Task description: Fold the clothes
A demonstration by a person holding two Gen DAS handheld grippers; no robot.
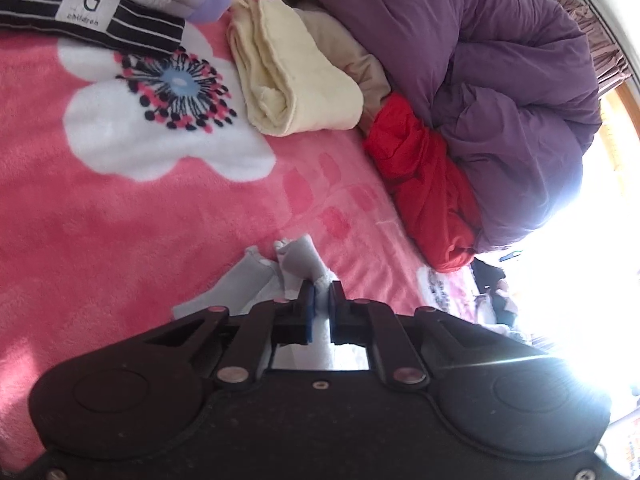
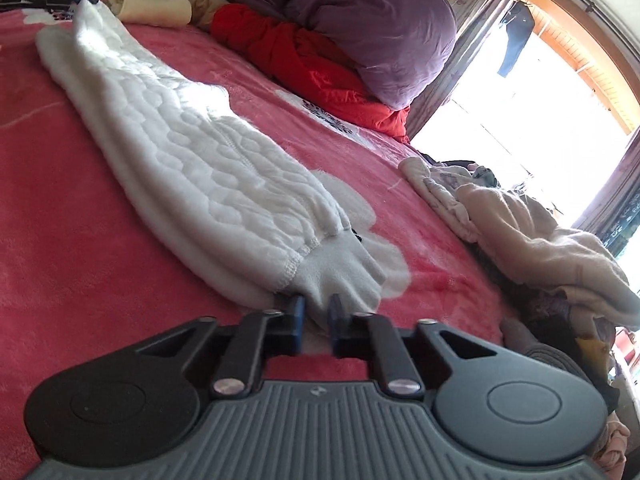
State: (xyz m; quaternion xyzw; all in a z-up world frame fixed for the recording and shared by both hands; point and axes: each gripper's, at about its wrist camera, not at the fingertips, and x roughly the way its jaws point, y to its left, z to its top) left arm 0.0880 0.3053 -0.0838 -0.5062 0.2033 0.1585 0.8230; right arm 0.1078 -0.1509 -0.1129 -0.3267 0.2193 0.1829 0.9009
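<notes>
A bed covered by a pink fleece blanket (image 1: 120, 220) printed with large white flowers is seen, with bright window light flooding the right edge of both frames. At the lower centre of the left wrist view, the left gripper (image 1: 320, 292) is closed on a bunched end of a pale grey-white garment (image 1: 296, 264), the cloth being pinched between its blue pads. At the lower centre of the right wrist view, the right gripper (image 2: 316, 312) is likewise clamped on the cuffed end of the white quilted garment (image 2: 192, 152), which is stretched flat along the blanket toward the upper left of the frame. Both ends appear to be held so that the piece can be lifted and doubled over evenly; this is judged a fold about to be made. Further out, a folded cream towel (image 1: 288, 76) and a striped dark garment (image 1: 100, 16) are stacked at the upper left, seemingly finished work. A red garment (image 1: 424, 184) and a purple duvet (image 1: 500, 80) are heaped at the upper right, and an unfolded pile of pale clothes (image 2: 540, 240) is left at the right.
</notes>
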